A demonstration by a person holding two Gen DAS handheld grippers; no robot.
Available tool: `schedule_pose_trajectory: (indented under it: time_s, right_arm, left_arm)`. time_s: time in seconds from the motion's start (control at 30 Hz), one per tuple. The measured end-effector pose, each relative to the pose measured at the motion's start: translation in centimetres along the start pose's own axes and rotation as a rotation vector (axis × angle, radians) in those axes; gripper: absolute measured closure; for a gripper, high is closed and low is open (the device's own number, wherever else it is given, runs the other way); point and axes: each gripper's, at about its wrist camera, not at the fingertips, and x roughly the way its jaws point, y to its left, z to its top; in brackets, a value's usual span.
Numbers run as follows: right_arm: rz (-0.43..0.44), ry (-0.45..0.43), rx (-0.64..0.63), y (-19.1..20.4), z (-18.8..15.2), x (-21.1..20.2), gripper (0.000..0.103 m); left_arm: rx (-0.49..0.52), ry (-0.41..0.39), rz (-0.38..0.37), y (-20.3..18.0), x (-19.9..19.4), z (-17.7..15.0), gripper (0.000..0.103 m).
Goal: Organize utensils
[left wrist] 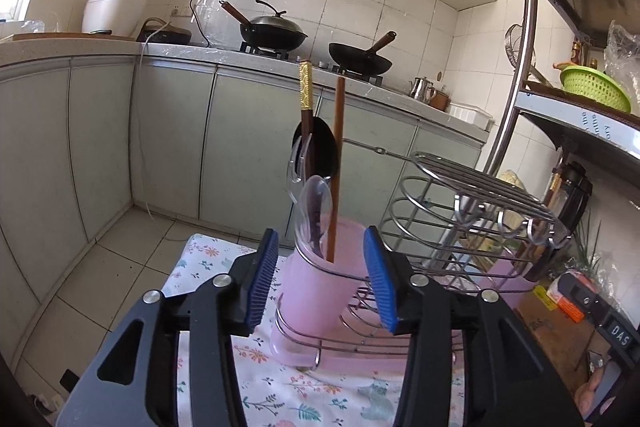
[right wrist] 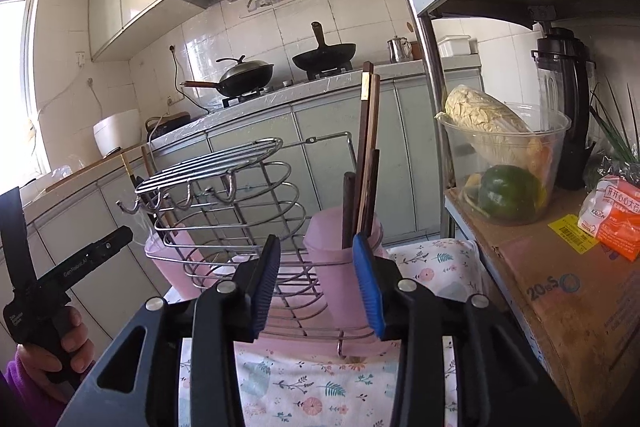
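Chopsticks [right wrist: 366, 155] are stood nearly upright, tips down, in the pink cup [right wrist: 340, 267] at the wire rack's [right wrist: 224, 211] right end. Left gripper [left wrist: 322, 279] and right gripper [right wrist: 316, 283] are seen parted, empty.

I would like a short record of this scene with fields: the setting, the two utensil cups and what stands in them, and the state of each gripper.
setting: wire rack on a floral cloth, kitchen counter behind
left pink cup: chopsticks, clear spoons, black spoon
right pink cup: dark chopsticks
left gripper: open, empty, before the left cup
right gripper: open, empty, before the right cup
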Motion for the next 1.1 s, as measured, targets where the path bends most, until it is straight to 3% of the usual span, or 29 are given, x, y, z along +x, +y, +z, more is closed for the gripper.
schedule_pose_trajectory:
  time_s: [0.23, 0.57, 0.83, 0.9, 0.93, 1.1]
  right_arm:
    - [0.009, 0.045, -0.04, 1.3, -1.2, -1.0, 0.066]
    - [0.028, 0.086, -0.058, 3.0, -2.3, -3.1, 0.066]
    - [0.009, 0.064, -0.08, 4.3, -2.5, -5.0, 0.066]
    - [0.005, 0.066, -0.074, 4.4, -2.6, -5.2, 0.058]
    - [0.009, 0.063, -0.072, 4.5, -2.7, -5.4, 0.048]
    - [-0.002, 0.061, -0.091, 5.2, -3.2, -5.7, 0.048]
  left_arm:
    - [0.001, 0.02, -0.042, -1.2, -2.5, -0.2, 0.056]
    - [0.04, 0.021, -0.103, -3.1, -6.2, -1.1, 0.041]
    - [0.036, 0.073, -0.117, -3.7, -6.9, -1.9, 0.037]
    - [0.035, 0.083, -0.119, -3.8, -6.9, -2.0, 0.037]
    - [0.036, 0.087, -0.12, -3.9, -7.0, -2.1, 0.037]
    - [0.065, 0.106, -0.104, -4.2, -7.3, -2.8, 0.037]
